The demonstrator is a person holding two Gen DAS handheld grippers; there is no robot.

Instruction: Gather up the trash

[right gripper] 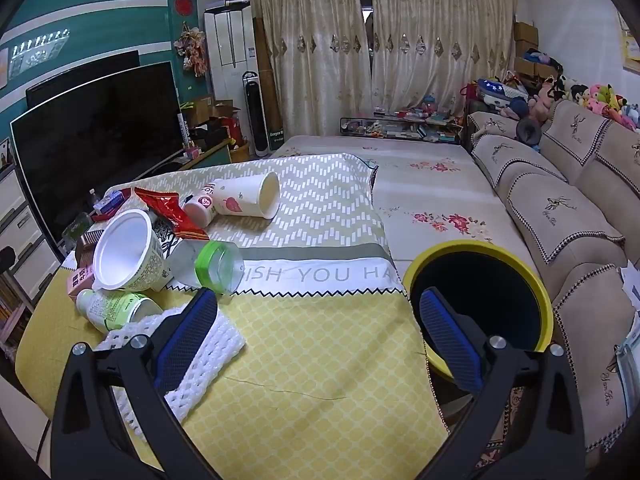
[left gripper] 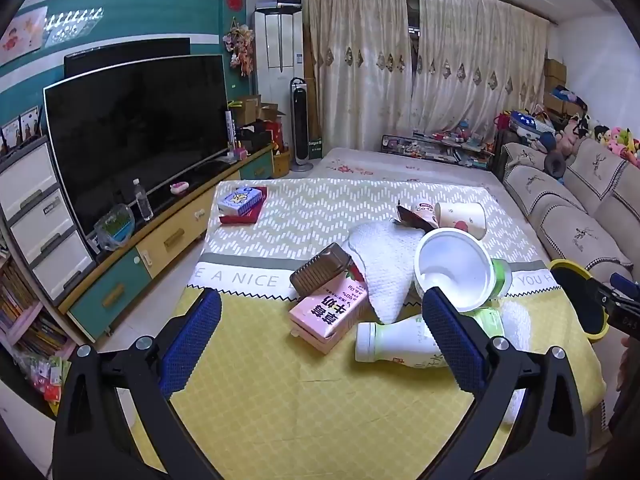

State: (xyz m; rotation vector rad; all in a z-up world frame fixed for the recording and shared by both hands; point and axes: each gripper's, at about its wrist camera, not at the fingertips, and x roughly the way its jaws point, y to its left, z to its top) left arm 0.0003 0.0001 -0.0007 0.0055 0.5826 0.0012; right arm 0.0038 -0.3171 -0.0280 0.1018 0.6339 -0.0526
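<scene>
bin (right gripper: 478, 245): at table's right edge, inside dark, contents unclear | tub (right gripper: 132, 252): tipped, empty | left claw (left gripper: 322, 314), right claw (right gripper: 318, 320): spread wide, holding nothing

A lived-in home living room: a large television (left gripper: 136, 136) on a low cabinet (left gripper: 160, 248) at left, drawn curtains (left gripper: 420, 64) across the back, and a sofa (right gripper: 560, 200) topped with plush toys (right gripper: 600, 96) at right.

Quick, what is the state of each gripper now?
Left gripper: open, holding nothing.
Right gripper: open, holding nothing.
</scene>
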